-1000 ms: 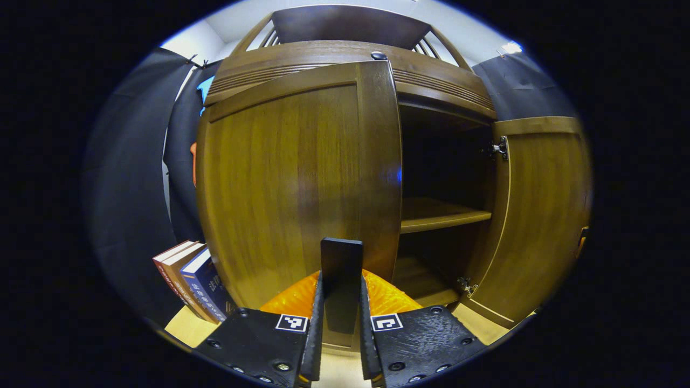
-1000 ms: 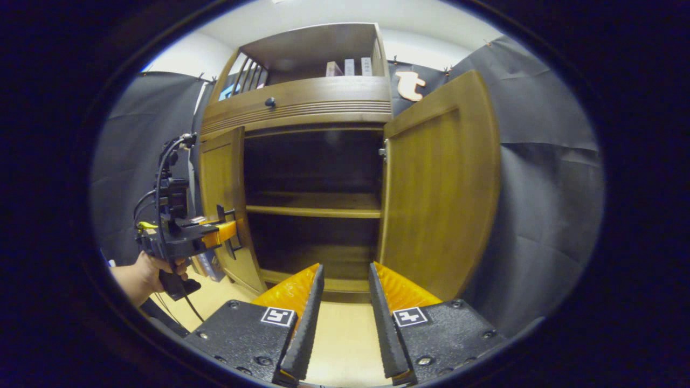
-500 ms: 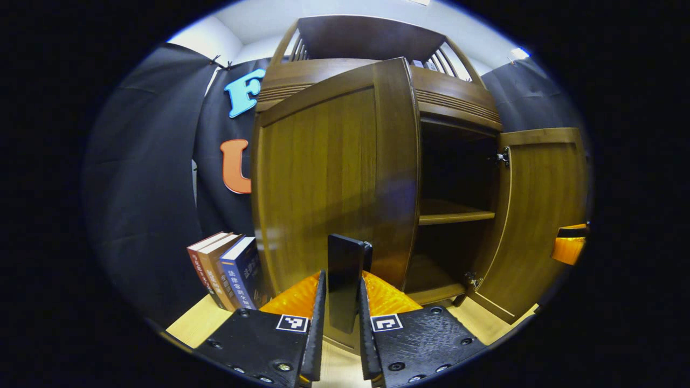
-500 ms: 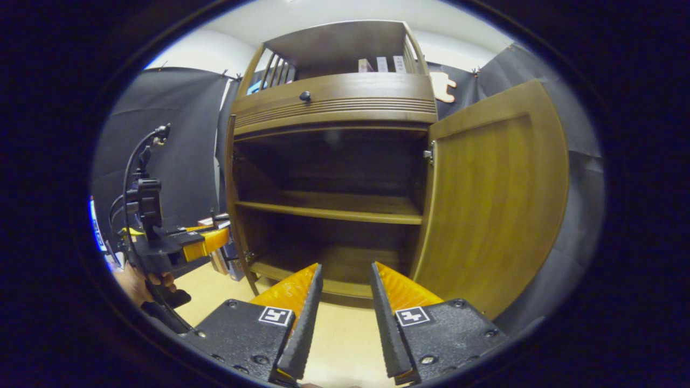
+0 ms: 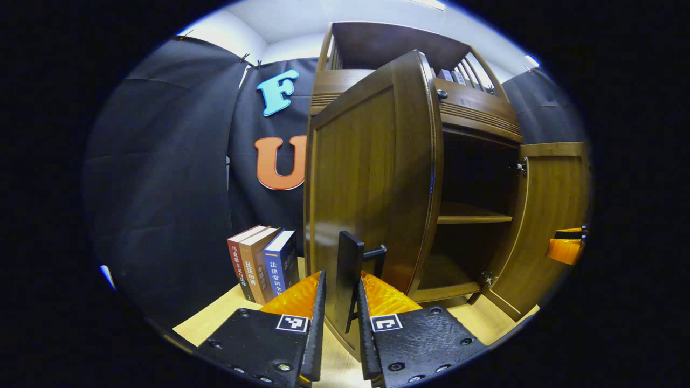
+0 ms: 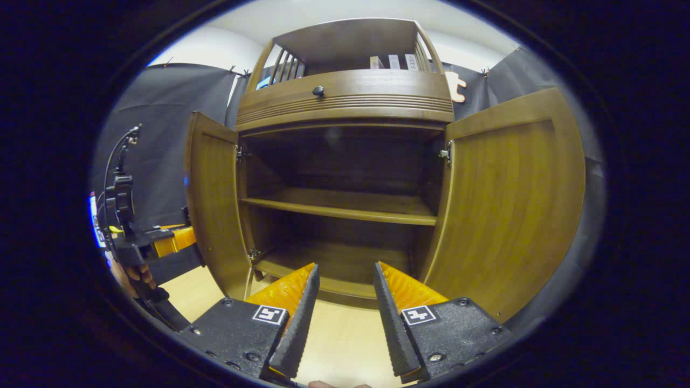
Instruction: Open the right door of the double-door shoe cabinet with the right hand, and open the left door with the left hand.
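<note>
The shoe cabinet stands on a light wooden floor with both doors swung out. In the right gripper view the left door stands open at the left side of the cabinet, its free edge turned toward the camera, and the right door stands open at the right side, hanging on its hinge at the cabinet's right front edge. Between the two doors the dark inside is open, with one shelf across the middle and the bottom board below it. The floor in front of the cabinet is bare between the door edges.

In the left gripper view the left gripper is closed on the black handle of the left door, one finger on each side of the bar. Three books stand upright on the floor just beside the outer face of this door, near the black cloth wall. The right door is seen farther off at the right edge.

The right gripper hangs in front of the cabinet's bottom edge, its fingers apart with floor between them, touching nothing. At the left edge of the right gripper view a hand holds the left gripper level, just beside the left door's outer face.
</note>
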`<action>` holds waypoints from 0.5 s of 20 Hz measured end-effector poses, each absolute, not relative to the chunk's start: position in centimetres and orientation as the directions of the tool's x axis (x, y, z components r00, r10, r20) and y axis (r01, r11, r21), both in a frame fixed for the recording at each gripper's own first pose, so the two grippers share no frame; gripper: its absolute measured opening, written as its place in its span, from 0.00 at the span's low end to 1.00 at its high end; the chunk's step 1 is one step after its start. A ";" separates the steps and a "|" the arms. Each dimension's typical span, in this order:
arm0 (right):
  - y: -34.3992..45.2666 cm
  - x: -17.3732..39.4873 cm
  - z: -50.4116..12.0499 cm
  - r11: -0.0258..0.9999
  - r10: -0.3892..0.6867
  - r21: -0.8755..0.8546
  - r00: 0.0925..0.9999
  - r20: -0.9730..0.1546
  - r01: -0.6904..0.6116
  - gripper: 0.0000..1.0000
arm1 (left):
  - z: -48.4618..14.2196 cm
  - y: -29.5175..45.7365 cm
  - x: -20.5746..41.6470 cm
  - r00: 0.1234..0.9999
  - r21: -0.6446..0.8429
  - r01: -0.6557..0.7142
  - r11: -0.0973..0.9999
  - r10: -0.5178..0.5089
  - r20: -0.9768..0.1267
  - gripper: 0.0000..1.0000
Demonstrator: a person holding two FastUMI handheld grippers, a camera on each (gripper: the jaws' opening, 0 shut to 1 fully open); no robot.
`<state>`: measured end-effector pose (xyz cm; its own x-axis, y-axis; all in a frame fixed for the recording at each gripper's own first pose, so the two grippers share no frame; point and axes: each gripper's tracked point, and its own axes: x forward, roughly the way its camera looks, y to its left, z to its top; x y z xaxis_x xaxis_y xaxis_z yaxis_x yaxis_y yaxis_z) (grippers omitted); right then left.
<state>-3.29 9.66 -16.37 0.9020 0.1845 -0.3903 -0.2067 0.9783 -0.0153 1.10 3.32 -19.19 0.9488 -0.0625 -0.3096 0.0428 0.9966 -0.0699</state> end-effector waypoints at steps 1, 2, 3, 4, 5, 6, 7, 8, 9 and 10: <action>10.2 -3.2 -16.6 0.977 0.197 -0.002 0.897 -0.395 -0.215 0.65 | -19.1 3.9 0.9 0.948 -0.087 0.033 0.996 -0.058 -0.312 0.28; 10.7 -3.1 -16.7 0.976 0.202 0.008 0.895 -0.398 -0.217 0.64 | -18.9 4.6 0.8 0.948 -0.097 0.019 0.995 -0.049 -0.314 0.36; 11.1 -2.8 -16.7 0.976 0.206 0.013 0.893 -0.400 -0.220 0.64 | -18.9 5.5 0.8 0.950 -0.101 0.004 0.995 -0.036 -0.311 0.28; 11.4 -2.7 -16.6 0.976 0.205 0.013 0.893 -0.400 -0.219 0.65 | -18.8 6.4 0.8 0.951 -0.103 -0.011 0.995 -0.021 -0.309 0.28; 11.7 -2.8 -16.6 0.975 0.210 0.011 0.893 -0.399 -0.224 0.65 | -18.9 7.0 0.7 0.948 -0.106 -0.016 0.994 -0.018 -0.318 0.28; 12.0 -2.7 -16.6 0.974 0.212 0.007 0.892 -0.399 -0.228 0.65 | -19.2 7.7 0.4 0.944 -0.101 -0.022 0.995 -0.013 -0.330 0.27; 12.4 -2.7 -16.6 0.972 0.218 0.006 0.891 -0.399 -0.236 0.65 | -19.1 8.6 0.3 0.945 -0.095 -0.029 0.995 -0.004 -0.327 0.22; 12.8 -2.6 -16.6 0.971 0.222 0.005 0.890 -0.398 -0.240 0.64 | -19.0 9.4 0.4 0.945 -0.094 -0.035 0.995 0.003 -0.326 0.20; 13.1 -2.6 -16.7 0.970 0.226 0.005 0.889 -0.398 -0.244 0.64 | -19.0 10.0 0.3 0.945 -0.104 -0.034 0.994 -0.002 -0.327 0.22; 13.5 -2.6 -16.7 0.969 0.230 0.005 0.888 -0.399 -0.249 0.64 | -18.9 10.1 0.1 0.943 -0.114 -0.027 0.993 -0.013 -0.331 0.22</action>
<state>-2.60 13.53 -16.70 0.8876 0.2303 -0.3990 -0.2488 0.9685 0.0055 0.15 10.13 -18.91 0.9435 -0.0127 -0.3311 -0.0267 0.9931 -0.1141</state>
